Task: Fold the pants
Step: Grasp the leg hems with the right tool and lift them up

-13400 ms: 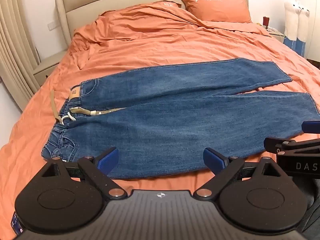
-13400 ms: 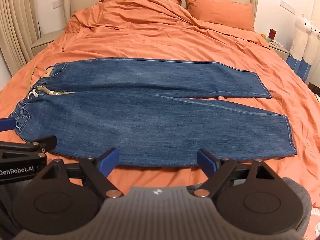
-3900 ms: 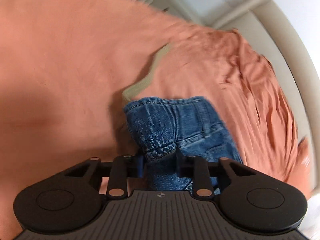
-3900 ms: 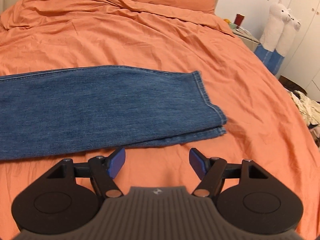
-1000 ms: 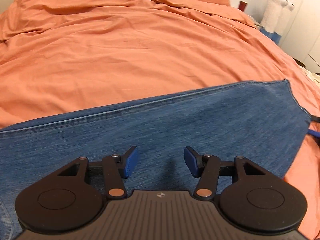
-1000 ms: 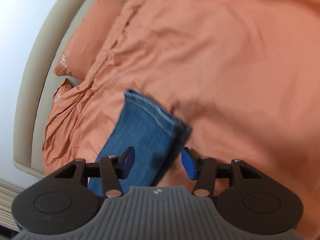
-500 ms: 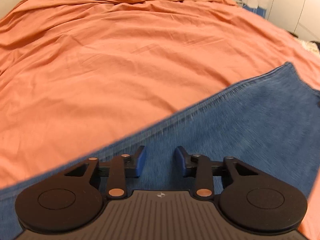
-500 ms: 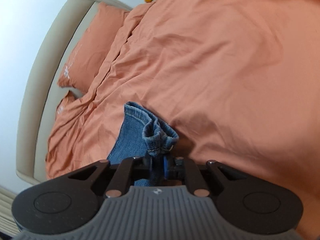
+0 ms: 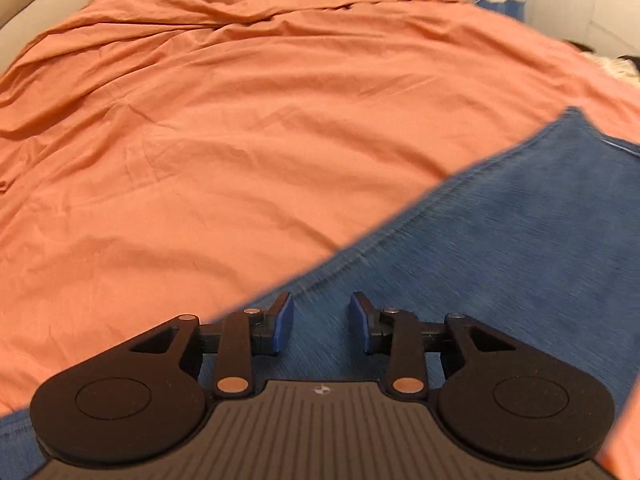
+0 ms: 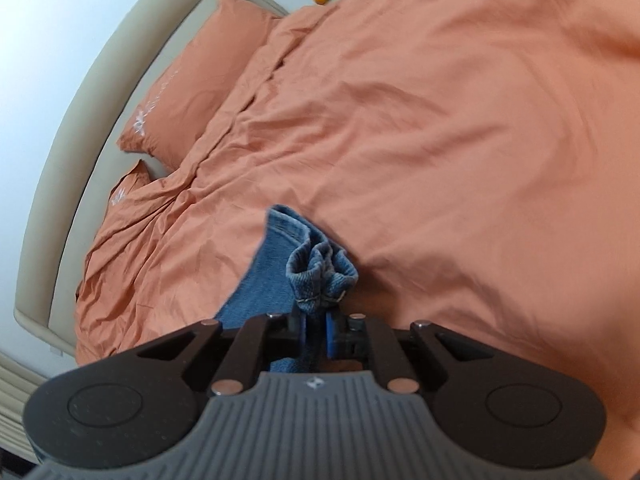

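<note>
The pants (image 9: 500, 248) lie across the near right part of the orange bedspread (image 9: 240, 120), a long band of blue denim running from under the left gripper (image 9: 320, 328) out to a hem corner at the far right. That gripper sits low over the cloth with a narrow gap between its 2 blue pads (image 9: 283, 326), and nothing is caught between them. In the right wrist view the right gripper (image 10: 316, 334) is clamped on a bunched hem end of the pants (image 10: 320, 268), which stands up crumpled just beyond the closed jaws.

By the look of it, the lengthwise fold is done: the denim reads as 1 leg-wide band with a stacked hem, not 2 legs spread apart. What is left is the crosswise fold, carrying the gripped hem toward the waist (perhaps more than 1 such fold), then smoothing.

Much is hidden. The waistband shows in neither view, so how neatly the legs line up cannot be judged. The left view is smeared with motion along the denim edge, and the gripper body covers the cloth nearest it. Whether the right gripper holds both hems or only 1 layer cannot be told. The pillows (image 10: 192, 92) and headboard (image 10: 120, 92) sit far off.
</note>
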`<state>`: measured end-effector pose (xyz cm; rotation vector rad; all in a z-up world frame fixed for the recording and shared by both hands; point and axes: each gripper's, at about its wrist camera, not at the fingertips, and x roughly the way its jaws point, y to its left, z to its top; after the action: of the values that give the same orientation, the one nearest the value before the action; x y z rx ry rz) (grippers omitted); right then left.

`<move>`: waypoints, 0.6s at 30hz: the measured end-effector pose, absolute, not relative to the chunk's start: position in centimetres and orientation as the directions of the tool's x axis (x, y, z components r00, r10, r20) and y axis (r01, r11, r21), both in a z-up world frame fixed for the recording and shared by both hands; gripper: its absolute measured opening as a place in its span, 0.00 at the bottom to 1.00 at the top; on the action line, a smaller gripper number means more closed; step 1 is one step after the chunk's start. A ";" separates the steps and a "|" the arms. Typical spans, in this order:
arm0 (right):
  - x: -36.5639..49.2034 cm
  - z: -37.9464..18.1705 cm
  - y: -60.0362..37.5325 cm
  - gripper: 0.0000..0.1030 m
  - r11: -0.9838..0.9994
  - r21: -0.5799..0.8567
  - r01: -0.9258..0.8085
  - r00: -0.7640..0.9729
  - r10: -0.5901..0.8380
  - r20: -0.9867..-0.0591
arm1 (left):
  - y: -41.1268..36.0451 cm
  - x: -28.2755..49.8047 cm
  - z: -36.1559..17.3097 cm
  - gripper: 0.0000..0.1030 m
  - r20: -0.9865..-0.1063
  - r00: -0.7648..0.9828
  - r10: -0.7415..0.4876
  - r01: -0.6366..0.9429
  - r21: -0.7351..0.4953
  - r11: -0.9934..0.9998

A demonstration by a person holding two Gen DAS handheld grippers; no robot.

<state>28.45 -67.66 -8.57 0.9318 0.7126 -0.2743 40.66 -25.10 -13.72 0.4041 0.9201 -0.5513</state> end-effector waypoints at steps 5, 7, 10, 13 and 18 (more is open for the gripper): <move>29.5 -5.9 -66.5 0.04 0.652 0.589 0.478 0.738 0.066 -0.672 | -24.4 34.9 -12.7 0.38 -0.838 0.411 -0.360 0.683 0.022 0.730; 29.8 -4.8 -65.8 0.04 0.679 0.568 0.465 0.739 0.056 -0.672 | -24.6 32.6 -13.1 0.35 -0.848 0.386 -0.363 0.708 0.019 0.706; 30.3 -3.0 -64.9 0.04 0.708 0.550 0.444 0.747 0.047 -0.663 | -24.2 30.4 -14.3 0.30 -0.865 0.349 -0.360 0.702 -0.013 0.712; 31.0 -0.8 -63.4 0.04 0.736 0.538 0.411 0.758 0.052 -0.650 | -22.9 28.6 -14.6 0.30 -0.869 0.308 -0.388 0.677 -0.087 0.731; 32.2 4.2 -58.9 0.03 0.817 0.491 0.301 0.791 0.075 -0.608 | -19.5 26.5 -12.4 0.30 -0.848 0.295 -0.440 0.656 -0.155 0.738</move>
<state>32.15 -58.94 4.16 0.6121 0.6571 -0.1303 26.50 -19.50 -12.39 0.2395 1.0392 -0.7387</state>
